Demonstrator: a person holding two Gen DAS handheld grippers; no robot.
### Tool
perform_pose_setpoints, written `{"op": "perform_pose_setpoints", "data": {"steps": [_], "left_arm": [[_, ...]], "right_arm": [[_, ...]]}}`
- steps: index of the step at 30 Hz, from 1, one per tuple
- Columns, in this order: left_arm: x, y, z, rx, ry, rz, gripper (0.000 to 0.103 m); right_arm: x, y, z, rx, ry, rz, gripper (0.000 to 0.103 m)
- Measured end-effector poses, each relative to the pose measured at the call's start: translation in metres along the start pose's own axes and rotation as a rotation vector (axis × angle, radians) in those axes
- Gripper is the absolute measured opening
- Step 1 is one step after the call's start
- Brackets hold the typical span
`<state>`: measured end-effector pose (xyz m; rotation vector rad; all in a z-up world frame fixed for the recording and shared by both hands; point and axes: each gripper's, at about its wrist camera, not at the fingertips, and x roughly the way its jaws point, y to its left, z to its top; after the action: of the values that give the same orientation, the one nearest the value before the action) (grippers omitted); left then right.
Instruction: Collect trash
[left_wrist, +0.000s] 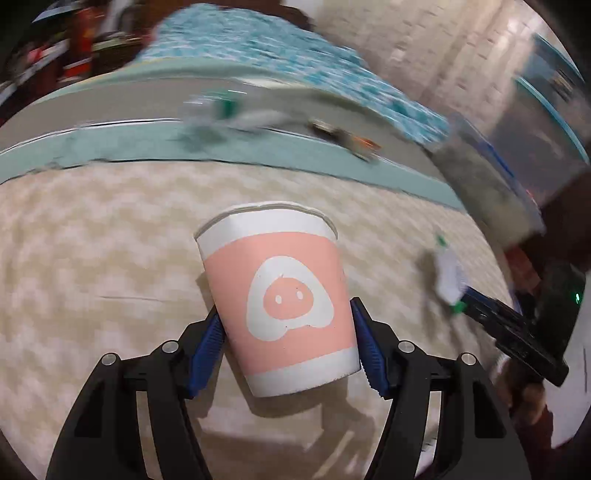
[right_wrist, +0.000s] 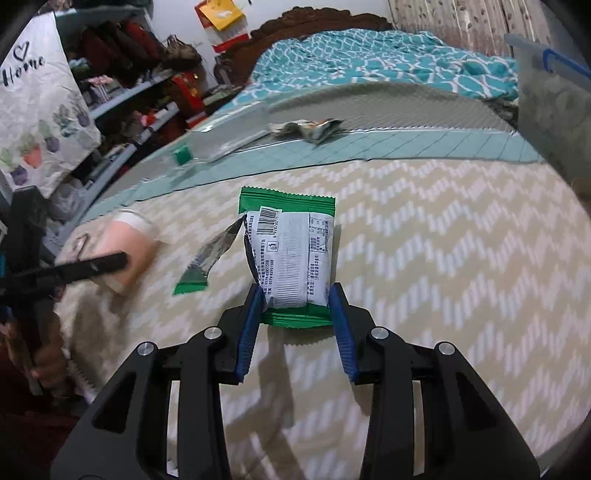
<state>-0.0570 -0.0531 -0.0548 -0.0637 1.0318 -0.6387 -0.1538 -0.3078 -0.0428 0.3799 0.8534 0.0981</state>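
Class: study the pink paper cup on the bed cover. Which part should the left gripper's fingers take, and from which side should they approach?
Grip the pink paper cup across its lower wall, near the narrow base, with one finger on each side. It seems to stand tilted, rim away from the camera. The left gripper already straddles it from the near side, so closing there looks sensible; squeeze gently, since paper walls crush.

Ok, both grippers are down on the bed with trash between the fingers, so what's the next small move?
Probably close both a little further, then lift. The left gripper has the pink paper cup between its pads, and the right gripper brackets the near end of the green-edged wrapper; a firm pinch isn't clear on either.
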Motion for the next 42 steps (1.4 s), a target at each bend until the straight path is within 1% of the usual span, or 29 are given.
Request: {"op": "perform_pose_setpoints", "data": {"steps": [2, 4, 7, 9, 13, 18, 23, 29, 32, 34, 38, 42], "left_arm": [[0.009, -0.023, 0.0, 0.05, 0.009, -0.036, 0.062], [0.018, -0.042, 0.001, 0.083, 0.018, -0.075, 0.062], [0.031, -0.063, -0.002, 0.123, 0.041, -0.091, 0.062], [0.036, -0.071, -0.006, 0.136, 0.048, -0.09, 0.062], [0.038, -0.079, -0.008, 0.155, 0.062, -0.114, 0.062], [0.046, -0.09, 0.0, 0.17, 0.074, -0.119, 0.062], [0.054, -0.109, 0.006, 0.214, 0.074, -0.108, 0.063], [0.071, -0.128, 0.007, 0.242, 0.097, -0.073, 0.063], [0.072, -0.133, 0.005, 0.262, 0.086, -0.045, 0.064], [0.073, -0.135, 0.005, 0.263, 0.085, -0.038, 0.064], [0.073, -0.135, 0.005, 0.266, 0.083, -0.025, 0.066], [0.073, -0.136, 0.003, 0.268, 0.077, -0.008, 0.066]], "right_arm": [[-0.004, 0.002, -0.005, 0.004, -0.005, 0.001, 0.04], [-0.01, 0.0, -0.007, 0.007, -0.022, -0.025, 0.04], [-0.019, -0.012, -0.009, 0.039, -0.04, -0.054, 0.04], [-0.023, -0.023, -0.01, 0.065, -0.045, -0.067, 0.04], [-0.028, -0.043, -0.013, 0.124, -0.048, -0.076, 0.04], [-0.034, -0.058, -0.015, 0.164, -0.065, -0.078, 0.04], [-0.042, -0.072, -0.016, 0.191, -0.083, -0.088, 0.04], [-0.051, -0.089, -0.019, 0.227, -0.1, -0.103, 0.04], [-0.052, -0.094, -0.022, 0.233, -0.102, -0.103, 0.04], [-0.052, -0.094, -0.023, 0.227, -0.103, -0.106, 0.04], [-0.05, -0.084, -0.024, 0.187, -0.102, -0.137, 0.04], [-0.049, -0.084, -0.024, 0.205, -0.108, -0.122, 0.043]]}}
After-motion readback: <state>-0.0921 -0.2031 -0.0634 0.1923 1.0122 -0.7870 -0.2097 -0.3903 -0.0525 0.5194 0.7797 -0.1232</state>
